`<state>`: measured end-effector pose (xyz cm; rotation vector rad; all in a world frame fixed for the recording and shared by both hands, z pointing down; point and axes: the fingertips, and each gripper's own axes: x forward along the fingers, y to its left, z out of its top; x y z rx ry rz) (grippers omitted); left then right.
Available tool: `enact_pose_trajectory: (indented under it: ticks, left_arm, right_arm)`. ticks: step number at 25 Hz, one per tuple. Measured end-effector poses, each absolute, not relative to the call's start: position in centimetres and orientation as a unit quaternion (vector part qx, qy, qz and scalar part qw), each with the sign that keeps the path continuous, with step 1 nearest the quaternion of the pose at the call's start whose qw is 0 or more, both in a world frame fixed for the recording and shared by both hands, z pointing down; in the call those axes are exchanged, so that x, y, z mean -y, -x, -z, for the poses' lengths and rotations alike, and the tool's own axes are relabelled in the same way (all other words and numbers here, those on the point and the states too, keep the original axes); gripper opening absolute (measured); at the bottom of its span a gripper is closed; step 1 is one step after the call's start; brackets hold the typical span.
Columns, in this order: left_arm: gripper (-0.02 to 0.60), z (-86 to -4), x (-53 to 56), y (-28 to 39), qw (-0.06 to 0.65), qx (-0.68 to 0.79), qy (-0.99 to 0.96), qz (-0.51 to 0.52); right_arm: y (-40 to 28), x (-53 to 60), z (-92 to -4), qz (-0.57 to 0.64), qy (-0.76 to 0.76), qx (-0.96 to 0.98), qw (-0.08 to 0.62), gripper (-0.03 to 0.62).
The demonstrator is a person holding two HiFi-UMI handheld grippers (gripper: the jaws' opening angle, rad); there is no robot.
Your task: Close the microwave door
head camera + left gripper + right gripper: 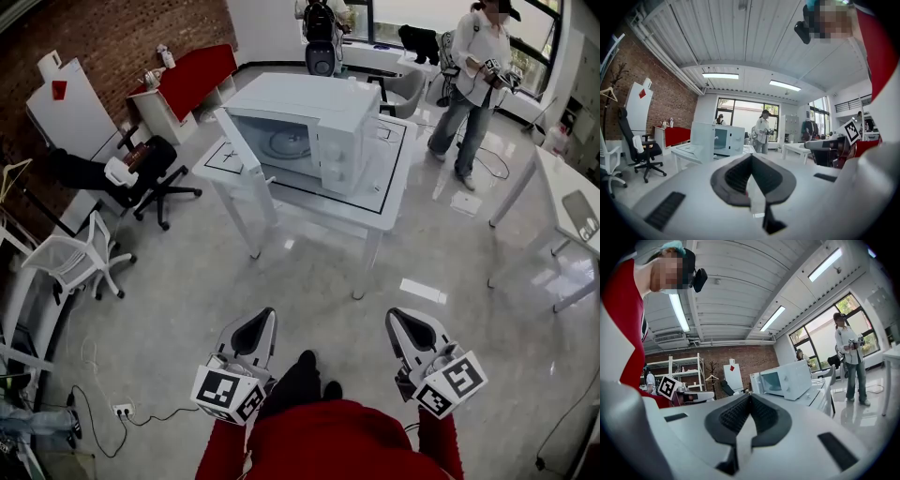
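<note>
A white microwave [323,127] stands on a white table [380,211] several steps ahead of me. Its door [246,155] hangs open, swung out to the left, and the turntable shows inside. My left gripper [260,325] and right gripper [401,323] are held low over the floor, far short of the table, both shut with nothing between the pads. In the left gripper view the microwave [724,139] sits beyond the shut tips [751,157]. The right gripper view has the microwave [786,379] above the shut tips [750,397].
A black office chair [141,173] and a white chair [80,258] stand at the left, with a red cabinet [192,75] behind. A person [476,70] stands at the back right. Another table [562,202] is at the right. Cables and a power strip [122,410] lie bottom left.
</note>
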<state>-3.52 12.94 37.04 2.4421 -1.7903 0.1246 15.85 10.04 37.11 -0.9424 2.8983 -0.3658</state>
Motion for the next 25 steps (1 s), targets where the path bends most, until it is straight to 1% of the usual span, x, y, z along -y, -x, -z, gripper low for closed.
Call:
enact_pose_trajectory:
  ticks: [14, 25]
  left_arm:
    - [0.011, -37.0, -10.6, 5.2, 0.048, 0.596, -0.801, -0.042]
    - [0.011, -38.0, -2.3, 9.2, 0.055, 0.599, -0.798, -0.038]
  right_arm:
    - [-14.2, -7.9, -37.7, 0.128, 0.306, -0.943, 0.028, 0.014]
    - [-11.4, -1.0, -38.4, 0.132, 0.316, -0.939, 0.009, 0.014]
